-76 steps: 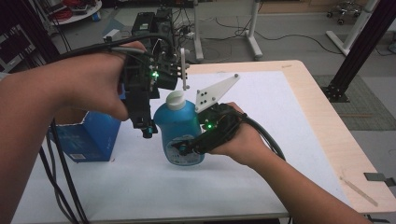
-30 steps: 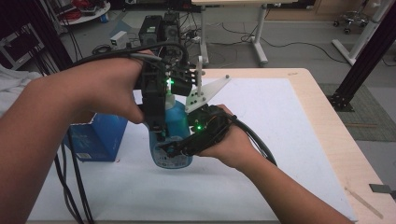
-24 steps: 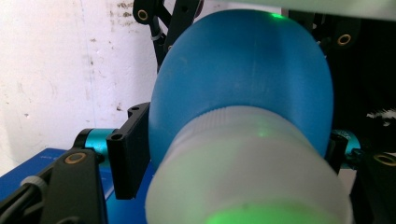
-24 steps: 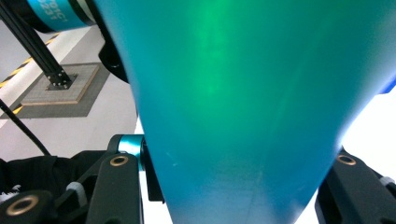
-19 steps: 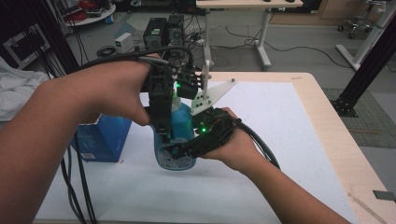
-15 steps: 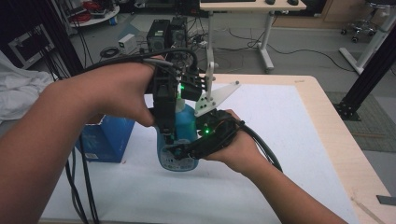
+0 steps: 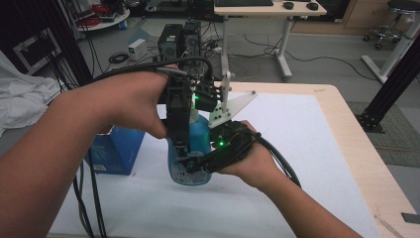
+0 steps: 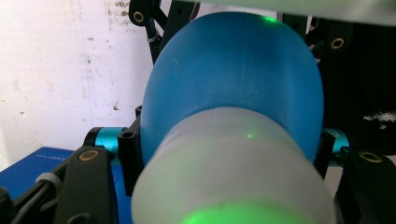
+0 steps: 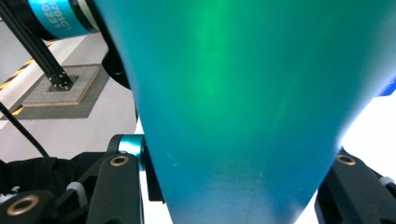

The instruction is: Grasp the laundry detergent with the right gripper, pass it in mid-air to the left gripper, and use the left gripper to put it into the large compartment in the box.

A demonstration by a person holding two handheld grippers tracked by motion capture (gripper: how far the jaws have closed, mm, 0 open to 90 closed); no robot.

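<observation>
I have the blue bottle [image 7: 198,144] upright on the white mat [image 7: 307,148], near the table's centre. My right gripper [image 7: 195,166] comes in from four o'clock and its jaws are pinched on the bottle's lower body. My left gripper [image 7: 182,148] drops in from above, at ten o'clock; its jaws have just been closing and now clamp the white cap [image 8: 233,172]. A blue box [image 7: 116,151] sits at the bottle's nine o'clock, just beside it.

Table [image 7: 346,129], white mat [image 7: 307,148], bottle [image 7: 198,144], box [image 7: 116,151]
</observation>
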